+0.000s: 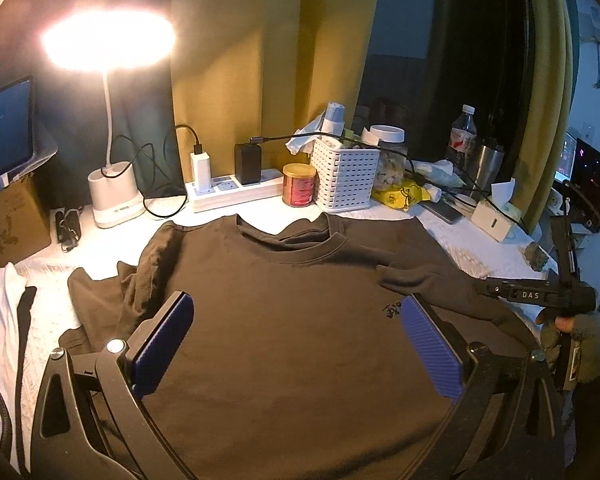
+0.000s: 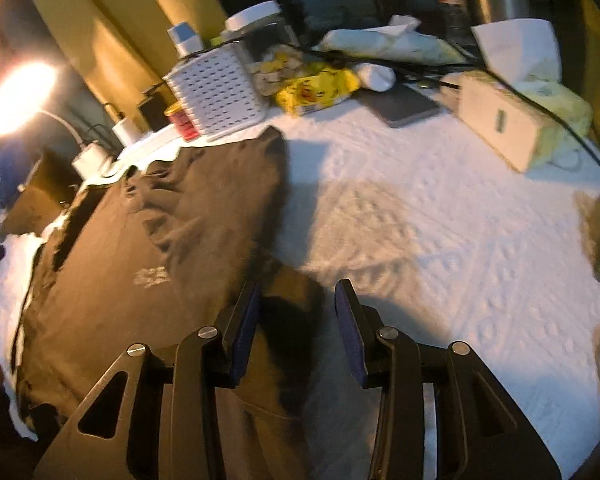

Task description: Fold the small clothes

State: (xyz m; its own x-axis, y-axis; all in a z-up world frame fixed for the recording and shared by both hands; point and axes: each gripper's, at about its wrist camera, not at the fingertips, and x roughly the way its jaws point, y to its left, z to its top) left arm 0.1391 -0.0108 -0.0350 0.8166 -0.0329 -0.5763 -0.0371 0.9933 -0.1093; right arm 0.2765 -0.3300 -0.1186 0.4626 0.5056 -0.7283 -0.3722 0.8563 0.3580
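Note:
A dark brown sweatshirt (image 1: 284,312) lies flat on the white textured cover (image 1: 480,252), collar toward the back, a small dark print on its chest. Its right sleeve is folded in across the body; its left sleeve lies bunched at the left. My left gripper (image 1: 296,320) hovers open above the chest, blue pads wide apart, holding nothing. My right gripper (image 2: 298,304) is open over the shirt's right edge (image 2: 272,200), where a dark piece of sleeve lies between the jaws; the view is blurred. It also shows in the left wrist view (image 1: 540,296) at the right side of the shirt.
Along the back stand a lit desk lamp (image 1: 112,196), a power strip (image 1: 236,192) with chargers, a red tin (image 1: 299,190), a white slotted basket (image 1: 346,180), yellow packets, a water bottle (image 1: 462,132), a steel cup and a tissue box (image 2: 500,124). A cardboard box sits at the left.

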